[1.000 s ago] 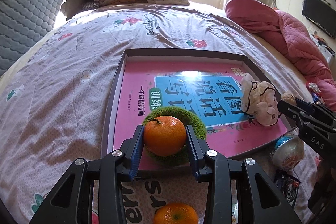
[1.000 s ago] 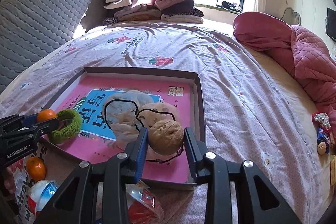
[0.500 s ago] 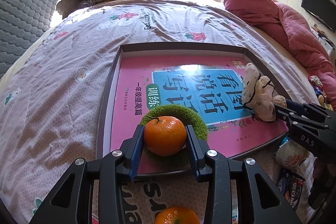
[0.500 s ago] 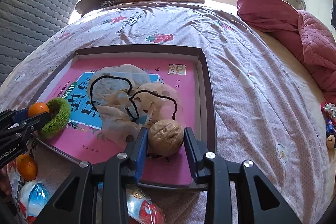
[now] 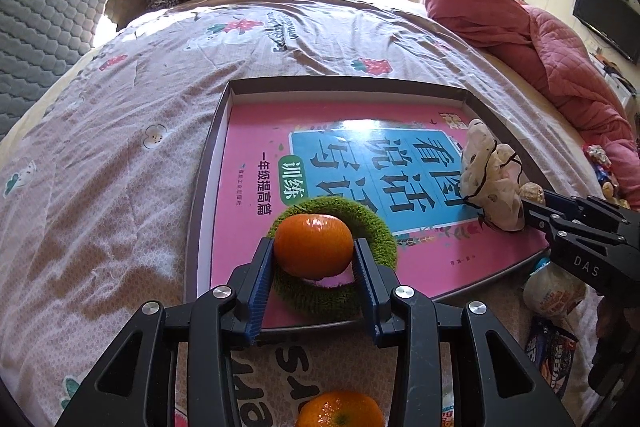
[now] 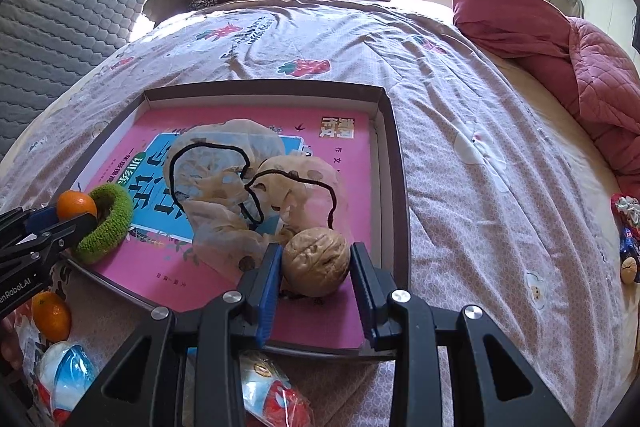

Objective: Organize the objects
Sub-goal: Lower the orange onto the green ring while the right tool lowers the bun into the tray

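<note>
Bedroom setting: a bed with a patterned sheet (image 5: pixel 120 155) is carrying a shallow dark tray (image 5: pixel 202 183) lined with a pink workbook (image 5: pixel 248 195). Left gripper (image 5: pixel 314 259) is pinching a tangerine (image 5: pixel 313 245) between its blue pads, directly over a green fuzzy ring (image 5: pixel 360 223) lying on the workbook. Right gripper (image 6: pixel 316 267) is clamping a walnut (image 6: pixel 316 261) at the tray's near right corner, just beside a crumpled spotted bag (image 6: pixel 240 179). A second tangerine (image 6: pixel 51 315) is sitting outside the tray among snack packets (image 6: pixel 64 375).

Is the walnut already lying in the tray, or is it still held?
Held: the right tongs grip the walnut over the tray, near its right wall.
</note>
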### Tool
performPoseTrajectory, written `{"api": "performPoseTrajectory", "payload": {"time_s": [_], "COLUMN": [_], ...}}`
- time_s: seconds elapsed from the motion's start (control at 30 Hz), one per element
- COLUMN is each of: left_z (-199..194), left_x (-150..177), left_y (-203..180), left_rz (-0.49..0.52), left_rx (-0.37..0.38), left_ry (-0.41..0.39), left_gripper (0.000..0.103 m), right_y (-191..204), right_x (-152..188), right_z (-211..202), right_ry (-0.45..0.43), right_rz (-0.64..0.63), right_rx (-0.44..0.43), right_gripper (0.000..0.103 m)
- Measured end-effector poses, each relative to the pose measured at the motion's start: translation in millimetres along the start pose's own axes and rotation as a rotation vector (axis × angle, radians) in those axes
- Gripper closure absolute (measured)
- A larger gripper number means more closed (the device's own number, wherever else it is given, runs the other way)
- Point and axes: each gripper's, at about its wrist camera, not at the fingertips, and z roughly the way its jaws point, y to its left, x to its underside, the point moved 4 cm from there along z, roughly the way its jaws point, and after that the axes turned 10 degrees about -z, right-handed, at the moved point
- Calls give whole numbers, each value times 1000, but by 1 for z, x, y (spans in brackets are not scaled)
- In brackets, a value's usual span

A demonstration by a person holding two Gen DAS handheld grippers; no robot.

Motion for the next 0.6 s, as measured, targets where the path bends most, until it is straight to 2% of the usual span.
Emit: {"api": "performPoseTrajectory", "payload": {"time_s": [0.6], "left_z": [-4], "left_x": [4], "left_y": [8], "left_rz": [-30], "left_rx": [10], "left_ry": [12], "left_gripper": [51], "right_y": [-6], "right_x": [-3], "right_z": [-11], "right_ry": [-9], "right_rz": [31], "right_rx": [8], "right_gripper": [66]}}
